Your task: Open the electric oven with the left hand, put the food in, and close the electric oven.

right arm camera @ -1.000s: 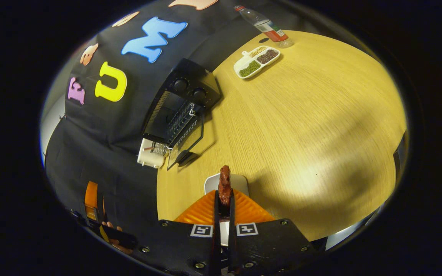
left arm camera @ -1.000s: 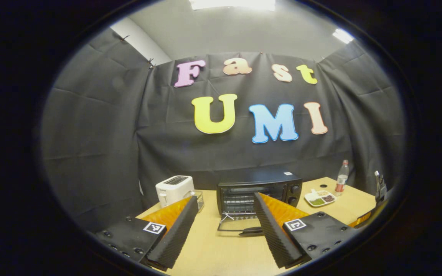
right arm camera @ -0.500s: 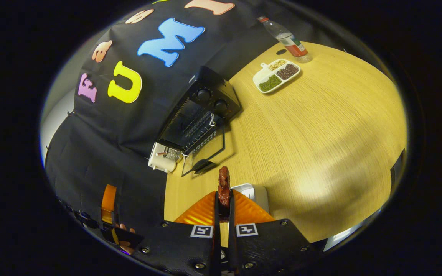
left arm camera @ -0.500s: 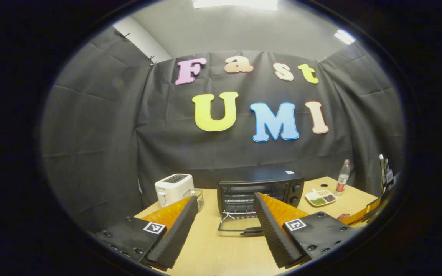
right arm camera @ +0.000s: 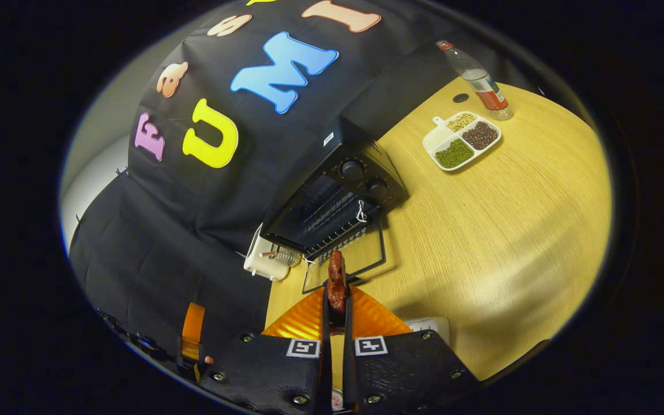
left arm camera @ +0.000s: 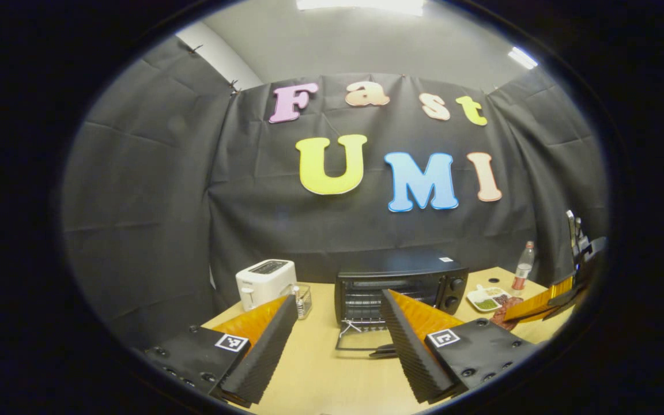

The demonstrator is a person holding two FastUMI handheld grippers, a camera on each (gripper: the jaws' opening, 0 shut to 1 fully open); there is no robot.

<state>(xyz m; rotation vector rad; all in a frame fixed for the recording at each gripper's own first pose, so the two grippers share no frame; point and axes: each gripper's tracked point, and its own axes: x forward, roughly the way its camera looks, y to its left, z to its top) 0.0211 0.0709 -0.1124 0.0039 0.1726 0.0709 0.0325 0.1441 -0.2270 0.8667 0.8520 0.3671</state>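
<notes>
1. In the left gripper view, the left gripper (left arm camera: 338, 346) sits nearest, low over the table (left arm camera: 320, 374), its two fingers spread wide apart with nothing between them.
2. In the right gripper view, the right gripper (right arm camera: 336, 311) has its jaws clamped together on the food (right arm camera: 336, 279), a reddish-brown piece that sticks up beyond the fingertips, above the table.
3. Just behind that gripper in the same view, a white dish (right arm camera: 433, 328) lies on the wood at the near edge.
4. Past the food stands the electric oven (right arm camera: 340, 204), black, with its glass door (right arm camera: 349, 262) folded down flat onto the table and the wire rack showing in the opening.
5. In the left gripper view the oven (left arm camera: 401, 282) is straight ahead in the middle of the table, two knobs on its right side.
6. A white toaster (left arm camera: 264, 282) stands left of the oven, a small clear container (left arm camera: 302, 300) between them.
7. Right of the oven lies a divided tray (right arm camera: 461, 141) of green, dark and pale beans.
8. Farthest right, a plastic bottle (right arm camera: 476, 78) stands near the black cloth wall.
</notes>
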